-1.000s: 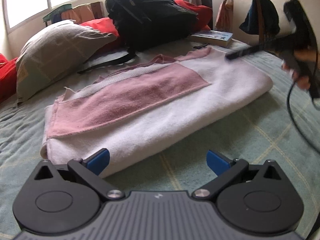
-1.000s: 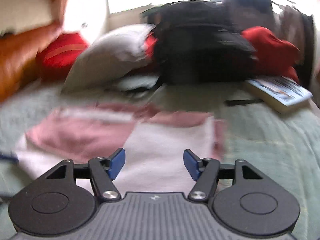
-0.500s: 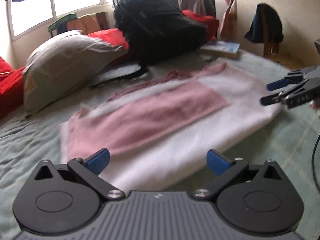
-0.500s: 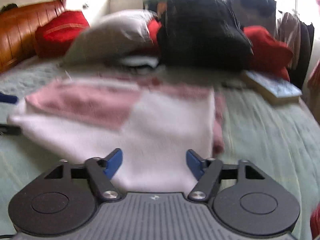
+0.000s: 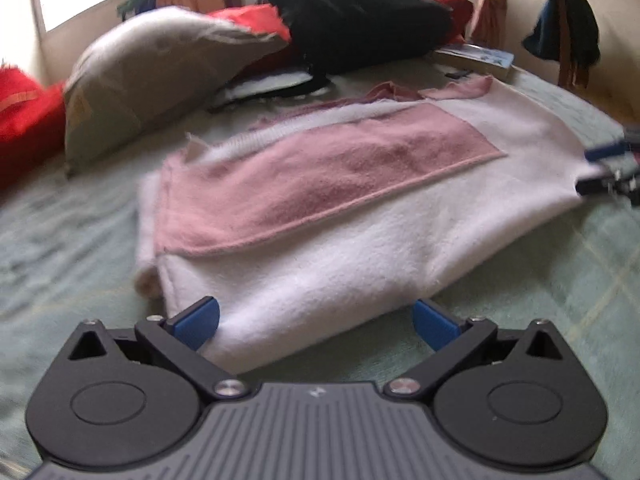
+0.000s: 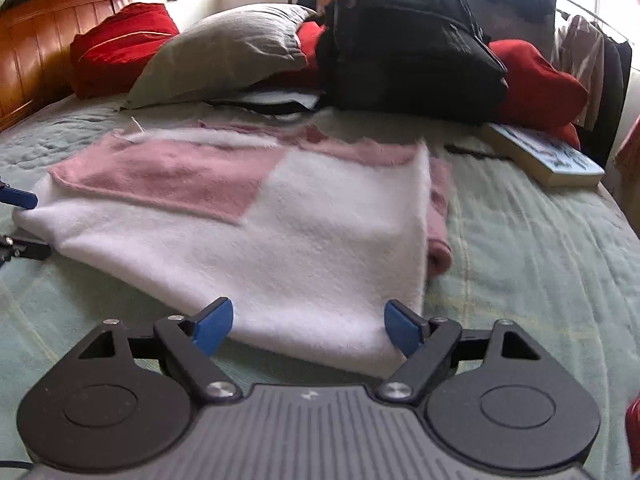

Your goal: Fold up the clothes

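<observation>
Garment [image 5: 340,248], white and pink, lay on bed [image 5: 560,280], doubled over, pink layers showing at far and right edges. Left tongs [image 5: 316,320] and right tongs [image 6: 308,326] both spread wide, empty, at near corners. Further fold looked likely; unsure.

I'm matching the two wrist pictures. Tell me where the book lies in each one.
Left wrist view: the book lies far back at upper right, beyond the far end of the pink and white cloth.
Right wrist view: the book lies at right of middle on the green bedspread.
Shared landmark: the black backpack, just left of the book in both.
</observation>
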`<action>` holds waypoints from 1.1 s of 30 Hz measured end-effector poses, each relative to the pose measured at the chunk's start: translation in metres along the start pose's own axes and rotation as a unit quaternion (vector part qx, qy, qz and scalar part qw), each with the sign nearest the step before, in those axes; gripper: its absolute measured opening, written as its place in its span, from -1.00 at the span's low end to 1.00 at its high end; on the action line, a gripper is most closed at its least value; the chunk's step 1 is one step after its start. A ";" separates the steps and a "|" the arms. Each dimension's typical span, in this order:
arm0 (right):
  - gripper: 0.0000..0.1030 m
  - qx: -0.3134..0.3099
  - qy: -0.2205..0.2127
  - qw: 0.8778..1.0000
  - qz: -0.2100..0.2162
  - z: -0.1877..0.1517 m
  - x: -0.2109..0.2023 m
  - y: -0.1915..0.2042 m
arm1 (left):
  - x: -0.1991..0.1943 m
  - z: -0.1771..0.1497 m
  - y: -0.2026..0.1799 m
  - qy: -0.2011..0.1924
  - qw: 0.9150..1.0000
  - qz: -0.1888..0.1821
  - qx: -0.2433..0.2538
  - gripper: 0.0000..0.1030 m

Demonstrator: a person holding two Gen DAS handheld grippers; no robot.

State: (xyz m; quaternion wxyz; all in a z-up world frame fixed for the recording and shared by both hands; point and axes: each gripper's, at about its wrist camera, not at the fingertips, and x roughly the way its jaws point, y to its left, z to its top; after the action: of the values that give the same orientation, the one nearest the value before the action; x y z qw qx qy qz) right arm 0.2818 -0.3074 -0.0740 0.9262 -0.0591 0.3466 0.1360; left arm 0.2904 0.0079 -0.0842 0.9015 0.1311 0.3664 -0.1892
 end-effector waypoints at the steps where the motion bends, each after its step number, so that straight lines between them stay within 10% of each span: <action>1: 0.74 -0.003 -0.009 1.000 0.009 0.007 -0.001 0.005 | -0.003 0.004 0.000 -0.005 1.000 -0.002 0.003 0.99; 10: 0.82 0.013 -0.020 0.999 0.039 0.041 0.037 -0.025 | 0.028 0.061 0.043 -0.036 0.997 -0.056 -0.039 0.99; 17: 0.82 0.057 -0.008 0.997 0.057 0.054 0.075 -0.075 | 0.053 0.029 0.098 -0.011 0.989 -0.096 -0.116 0.98; 27: 1.00 0.097 0.004 0.995 0.036 0.045 0.042 -0.091 | 0.008 0.015 0.091 -0.003 0.995 -0.058 -0.085 0.98; 33: 1.00 0.102 -0.021 0.990 0.096 0.044 0.011 -0.072 | -0.019 0.013 0.069 -0.036 0.994 -0.089 -0.048 0.99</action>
State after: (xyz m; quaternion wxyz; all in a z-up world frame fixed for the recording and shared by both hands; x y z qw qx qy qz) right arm 0.3385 -0.3644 -0.0475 0.9172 0.0724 0.3429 0.1894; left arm 0.3163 0.0694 -0.0550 0.8990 0.0481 0.3526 -0.2554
